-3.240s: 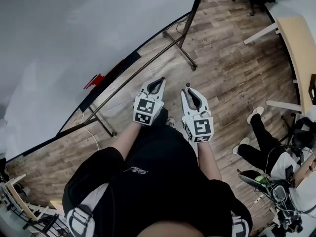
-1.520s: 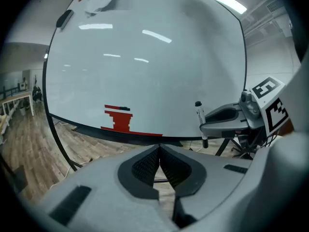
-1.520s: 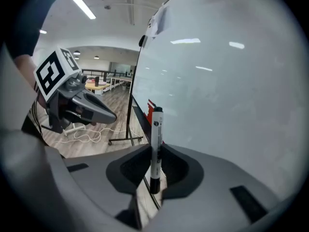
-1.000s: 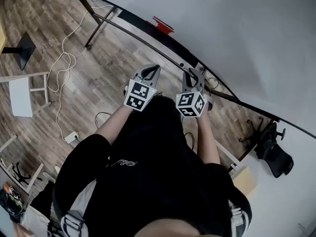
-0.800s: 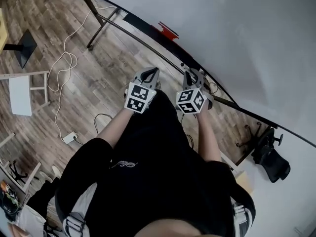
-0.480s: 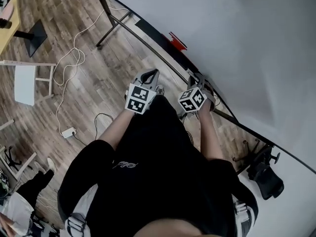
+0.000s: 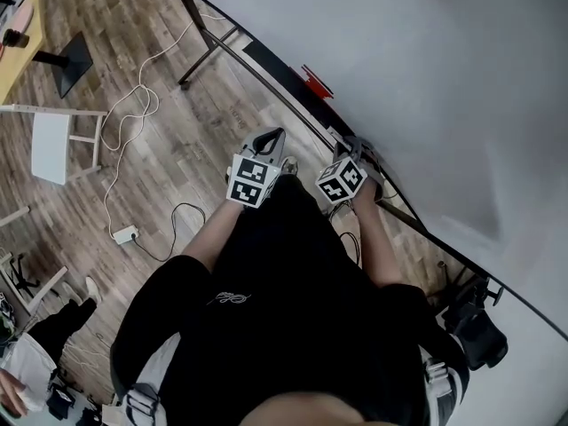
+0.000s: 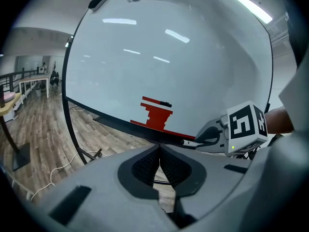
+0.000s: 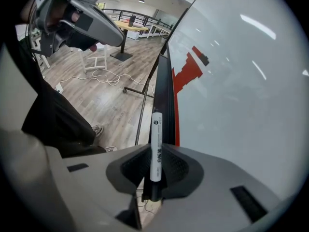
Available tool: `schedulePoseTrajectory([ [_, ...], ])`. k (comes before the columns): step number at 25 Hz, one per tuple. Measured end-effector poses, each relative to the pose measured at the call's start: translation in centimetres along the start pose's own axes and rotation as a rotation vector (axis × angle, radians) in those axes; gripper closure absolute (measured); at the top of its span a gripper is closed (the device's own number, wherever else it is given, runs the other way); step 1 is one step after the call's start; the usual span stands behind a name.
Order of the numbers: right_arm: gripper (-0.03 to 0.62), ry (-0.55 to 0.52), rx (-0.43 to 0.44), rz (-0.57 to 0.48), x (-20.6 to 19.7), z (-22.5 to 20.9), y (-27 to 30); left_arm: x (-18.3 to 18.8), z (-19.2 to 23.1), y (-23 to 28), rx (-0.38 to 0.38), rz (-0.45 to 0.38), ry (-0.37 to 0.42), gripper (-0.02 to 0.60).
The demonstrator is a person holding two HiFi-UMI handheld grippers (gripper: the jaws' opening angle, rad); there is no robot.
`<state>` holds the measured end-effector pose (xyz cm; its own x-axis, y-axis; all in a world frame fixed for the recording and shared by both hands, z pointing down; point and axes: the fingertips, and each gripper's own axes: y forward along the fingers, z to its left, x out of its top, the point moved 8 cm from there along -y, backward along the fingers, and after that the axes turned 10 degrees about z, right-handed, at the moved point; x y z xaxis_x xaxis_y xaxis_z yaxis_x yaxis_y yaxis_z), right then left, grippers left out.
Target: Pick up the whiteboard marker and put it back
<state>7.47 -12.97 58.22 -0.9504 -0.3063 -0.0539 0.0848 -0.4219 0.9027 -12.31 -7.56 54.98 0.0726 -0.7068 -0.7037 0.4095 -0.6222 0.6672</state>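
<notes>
The whiteboard marker (image 9: 155, 129), white with a black end, stands upright between the jaws of my right gripper (image 9: 155, 153), which is shut on it. Its tip points along the black ledge (image 9: 164, 100) under the whiteboard (image 9: 241, 81). In the head view my right gripper (image 7: 358, 146) hangs just over that ledge (image 7: 284, 74), to the right of a red eraser (image 7: 316, 82). My left gripper (image 7: 271, 138) is beside it over the floor. In the left gripper view its jaws (image 8: 159, 151) are shut on nothing, and the right gripper (image 8: 212, 137) shows with the marker tip (image 8: 188, 142) at the ledge.
The whiteboard (image 7: 426, 78) stands on a metal frame with floor legs (image 7: 209, 47). A white cable and power strip (image 7: 124, 233) lie on the wooden floor, near a white stool (image 7: 49, 145). An office chair base (image 7: 475, 327) is at the right; another person (image 7: 22, 371) is at bottom left.
The head view has swung, so the whiteboard now sits to the right. Both grippers have come down and closer to the board's ledge, the right one, still holding the marker, nearest to it.
</notes>
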Motion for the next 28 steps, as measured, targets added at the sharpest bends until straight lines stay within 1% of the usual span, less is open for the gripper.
schedulePoseTrajectory([
  [3, 0.537, -0.008, 0.001, -0.005, 0.0, 0.1, 0.0, 0.4, -0.6, 0.3, -0.007, 0.002, 0.007, 0.574],
  [7, 0.545, -0.003, 0.026, -0.015, -0.2, 0.0, 0.0, 0.9, -1.5, 0.8, -0.016, -0.002, 0.025, 0.574],
  [12, 0.546, 0.0, 0.04, -0.024, -0.4, -0.2, 0.0, 1.0, -2.2, 1.0, -0.021, 0.016, 0.038, 0.574],
  [23, 0.545, -0.006, 0.043, -0.036, -0.3, -0.2, -0.2, 0.6, -2.3, 0.8, -0.009, 0.023, 0.03, 0.574],
  [28, 0.542, 0.003, 0.024, -0.04, -0.4, -0.2, -0.1, 0.6, -2.3, 0.8, -0.007, 0.025, 0.035, 0.574],
])
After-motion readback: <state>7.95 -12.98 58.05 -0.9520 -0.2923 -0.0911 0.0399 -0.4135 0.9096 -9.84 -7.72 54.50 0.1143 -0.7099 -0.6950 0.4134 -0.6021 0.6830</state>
